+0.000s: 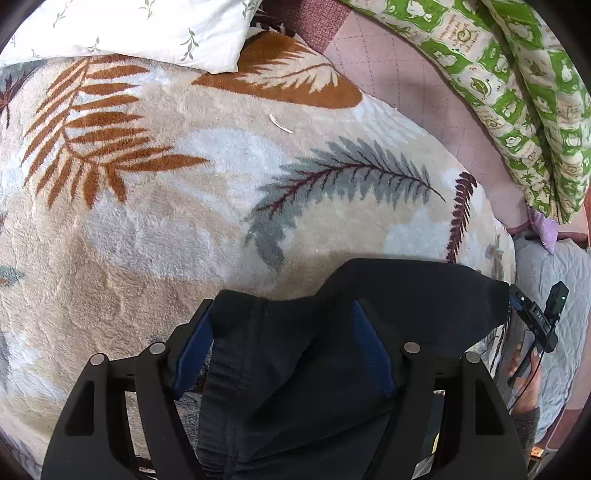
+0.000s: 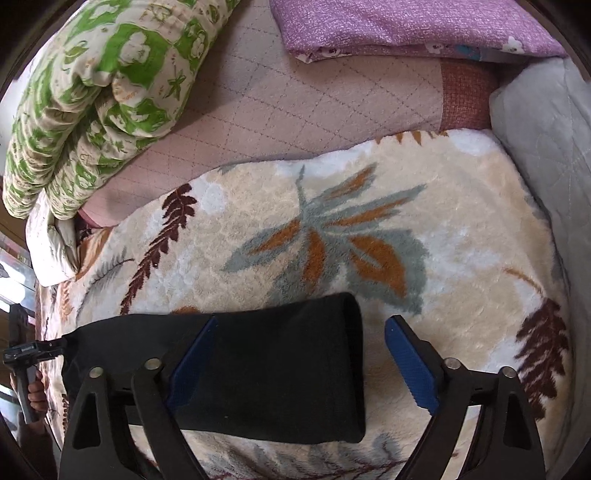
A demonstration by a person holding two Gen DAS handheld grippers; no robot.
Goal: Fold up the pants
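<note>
Both tongs point steeply down at the bed. The left gripper (image 1: 282, 339) stands with its jaws fairly wide, and the dark cloth of the pants (image 1: 295, 369) bunches up between its blue pads (image 1: 192, 354); the cloth covers the inner face of the right-hand pad, so I cannot tell whether the pads actually press on it. From that gripper the pants run off toward 2 o'clock in a smooth black fold, with a ribbed band hanging down toward 6 o'clock.

The right gripper (image 2: 299, 365) is also well spread. Its left pad lies against the black cloth (image 2: 266, 369), while its right pad (image 2: 410, 365) stands clear of the hem, over bare blanket, so nothing is pinched there. Seen from this side the pants lie flat as a neat black band, the open cuff end at 3 o'clock.

Underneath is a plush cream blanket with fern leaves (image 2: 369, 206). Toward 12 o'clock lies a pink quilted sheet (image 2: 295, 118), with a green patterned duvet (image 2: 92, 92) at 10 o'clock and a purple pillow (image 2: 406, 26) at 1 o'clock. At 9 o'clock a hand (image 2: 35, 395) grips the other tool's handle
</note>
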